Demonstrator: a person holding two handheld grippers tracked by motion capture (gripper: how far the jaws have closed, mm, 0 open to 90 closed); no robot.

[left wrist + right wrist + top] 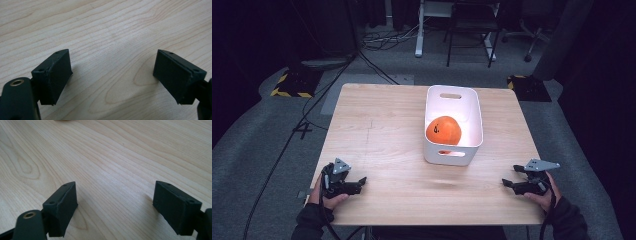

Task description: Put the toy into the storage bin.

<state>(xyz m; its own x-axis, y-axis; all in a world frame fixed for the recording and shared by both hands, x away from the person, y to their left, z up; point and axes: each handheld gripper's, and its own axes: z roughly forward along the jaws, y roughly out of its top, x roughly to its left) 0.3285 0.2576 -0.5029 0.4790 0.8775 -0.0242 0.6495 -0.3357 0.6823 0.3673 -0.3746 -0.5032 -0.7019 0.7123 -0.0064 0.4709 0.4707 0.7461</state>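
Note:
An orange ball (443, 130) with a dark mark on it lies inside a white plastic bin (453, 99) at the middle right of the wooden table (382, 135). My left gripper (361, 183) rests low near the front left corner of the table, held by a hand, jaws wide apart with only bare wood between them (112, 72). My right gripper (506, 182) sits near the front right corner, also open, with nothing between its jaws (115, 200). Both grippers point toward the table's middle, well short of the bin.
The bin has cut-out handles at both ends. Beyond the table lie grey carpet, black cables (317, 95), yellow-black floor markings (292, 87) and chair and desk legs (469, 35). The table's left half is bare wood.

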